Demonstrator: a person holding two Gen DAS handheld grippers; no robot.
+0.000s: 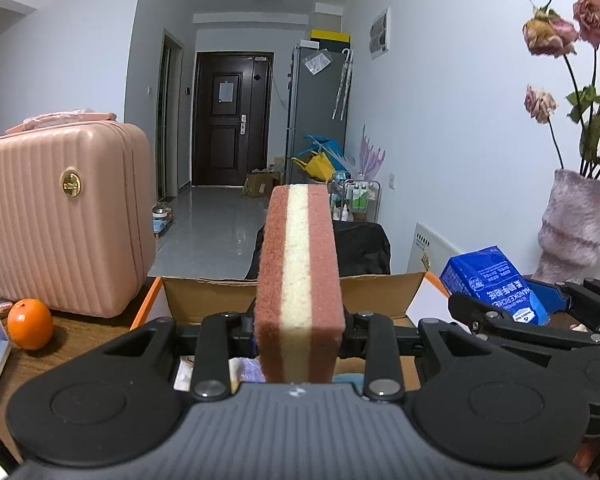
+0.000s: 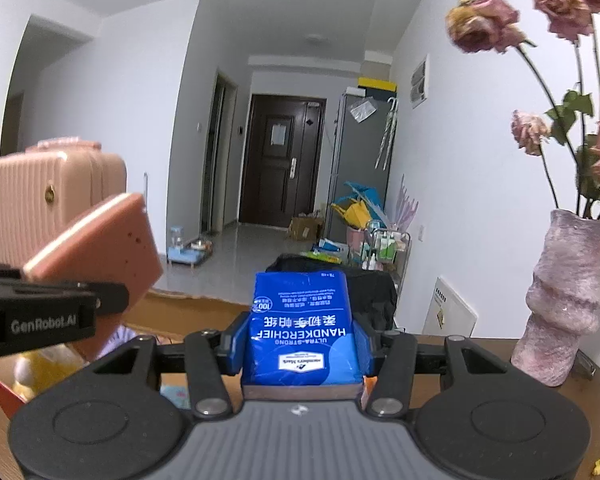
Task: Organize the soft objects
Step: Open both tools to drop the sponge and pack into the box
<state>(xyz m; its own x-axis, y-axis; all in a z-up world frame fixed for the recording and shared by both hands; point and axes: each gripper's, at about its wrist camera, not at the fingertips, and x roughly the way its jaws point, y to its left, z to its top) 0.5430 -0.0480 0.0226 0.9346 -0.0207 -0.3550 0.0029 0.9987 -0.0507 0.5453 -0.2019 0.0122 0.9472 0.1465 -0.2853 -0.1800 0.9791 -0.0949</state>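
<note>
Left wrist view shows my left gripper [image 1: 298,336] clamped on the sponge [image 1: 298,292], held on edge above the cardboard box [image 1: 380,294]. My right gripper [image 2: 302,346] pinches the blue tissue pack [image 2: 302,332] just beside it (both raised off the table). I judge the risk is the grippers colliding over the box, or the slick pack slipping.
</note>
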